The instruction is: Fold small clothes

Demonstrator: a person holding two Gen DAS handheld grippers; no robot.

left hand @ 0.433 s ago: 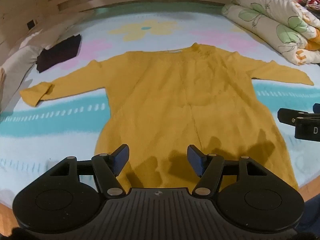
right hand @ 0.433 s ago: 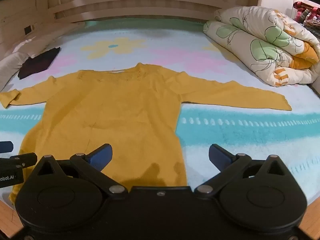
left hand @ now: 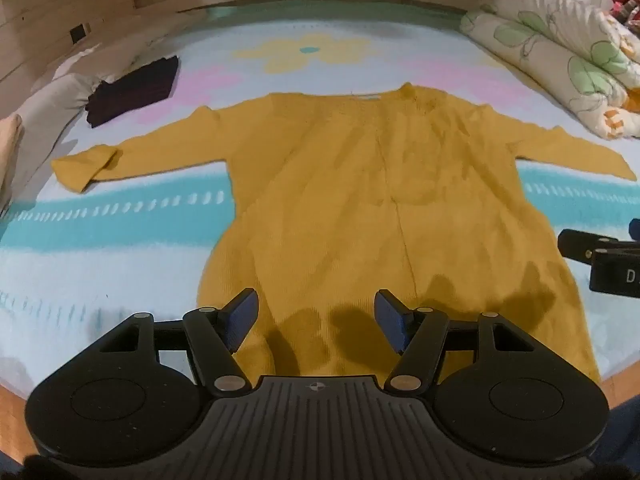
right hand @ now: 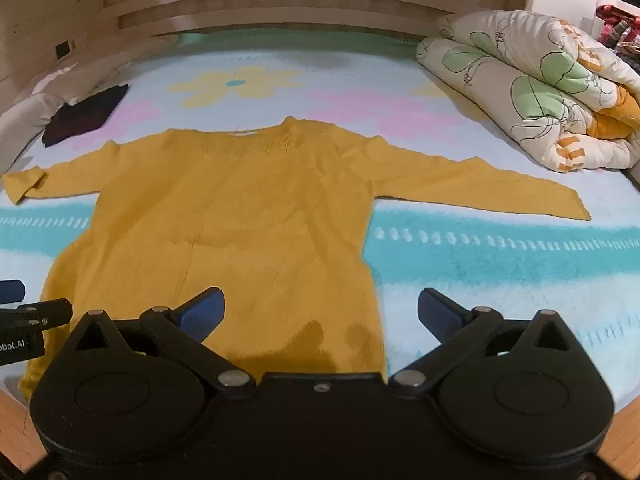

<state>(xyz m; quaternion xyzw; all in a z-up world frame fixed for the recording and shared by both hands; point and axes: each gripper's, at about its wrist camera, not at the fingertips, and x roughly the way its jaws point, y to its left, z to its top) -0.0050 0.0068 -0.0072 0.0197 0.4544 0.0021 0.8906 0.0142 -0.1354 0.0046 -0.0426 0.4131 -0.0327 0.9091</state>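
A mustard-yellow long-sleeved sweater (left hand: 360, 200) lies flat on the bed, neck at the far end, hem toward me, both sleeves spread sideways. The left cuff (left hand: 80, 168) is turned back on itself. My left gripper (left hand: 316, 316) hovers over the hem's middle, open, with nothing between its blue pads. In the right wrist view the same sweater (right hand: 240, 208) fills the left half. My right gripper (right hand: 320, 312) stands wide open above the hem's right corner, holding nothing. Each gripper's black body shows at the edge of the other's view.
The bedsheet (right hand: 500, 264) is pale blue with a teal band and flower prints. A rolled floral quilt (right hand: 540, 92) lies at the far right. A dark folded garment (left hand: 132, 92) and a pillow (left hand: 44, 112) sit far left. A wooden headboard (right hand: 280, 12) stands behind.
The left gripper's fingers stand slightly closer together than before. The sweater and the right gripper have not visibly moved.
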